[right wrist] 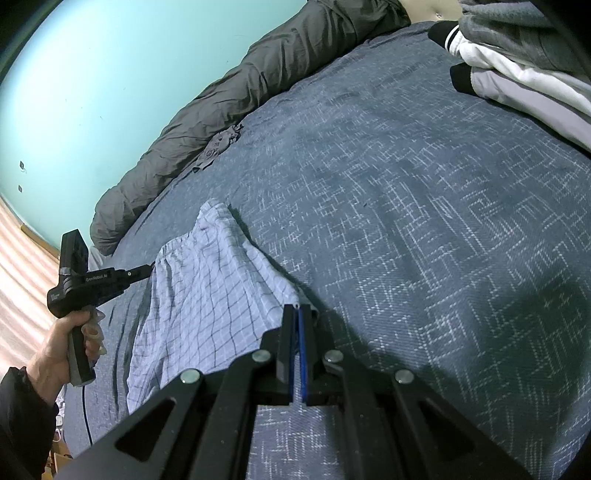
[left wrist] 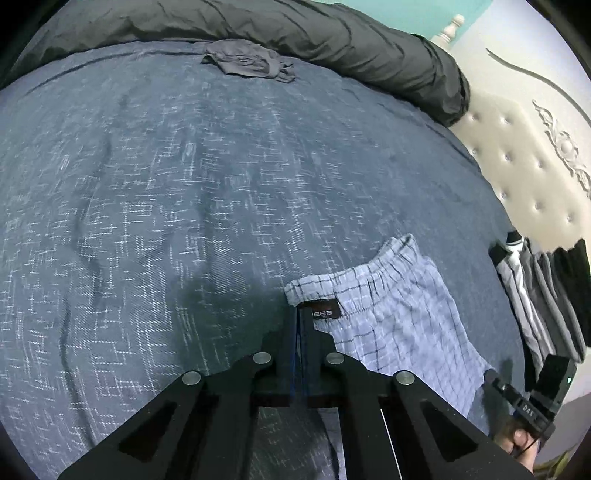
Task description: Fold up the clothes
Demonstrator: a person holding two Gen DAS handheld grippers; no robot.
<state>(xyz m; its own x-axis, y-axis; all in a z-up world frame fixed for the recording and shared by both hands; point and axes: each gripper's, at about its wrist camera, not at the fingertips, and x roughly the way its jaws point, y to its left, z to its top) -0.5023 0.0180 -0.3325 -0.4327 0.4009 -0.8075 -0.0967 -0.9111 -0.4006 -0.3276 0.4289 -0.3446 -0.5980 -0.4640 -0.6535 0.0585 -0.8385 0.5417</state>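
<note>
the scene is filled by a bed (left wrist: 184,184) covered with a blue-grey patterned spread. along its far edge a dark grey duvet (left wrist: 295,33) is bunched in a long roll, and behind it a turquoise wall (right wrist: 92,92) is seen. a cream tufted headboard (left wrist: 524,162) is shown at the right of the left wrist view.

near the headboard a stack of folded clothes (right wrist: 524,66) in grey, white and black is laid on the spread, well apart from the work.

pale blue checked shorts (left wrist: 399,310) are spread on the near part of the bed, with the elastic waistband turned toward the bed's middle. a dark label (left wrist: 325,312) is seen at the waistband edge.

a small crumpled grey garment (left wrist: 247,62) is left just beside the duvet, far from the shorts.

the left gripper (left wrist: 300,314) is closed fully on the waistband corner of the shorts by the label; its jaws are pressed together on the cloth. in the right wrist view it is seen held in a hand (right wrist: 55,350) at the shorts' far side.

the right gripper (right wrist: 297,310) is likewise closed tight, with a corner of the shorts' checked fabric pinched between its jaws.
</note>
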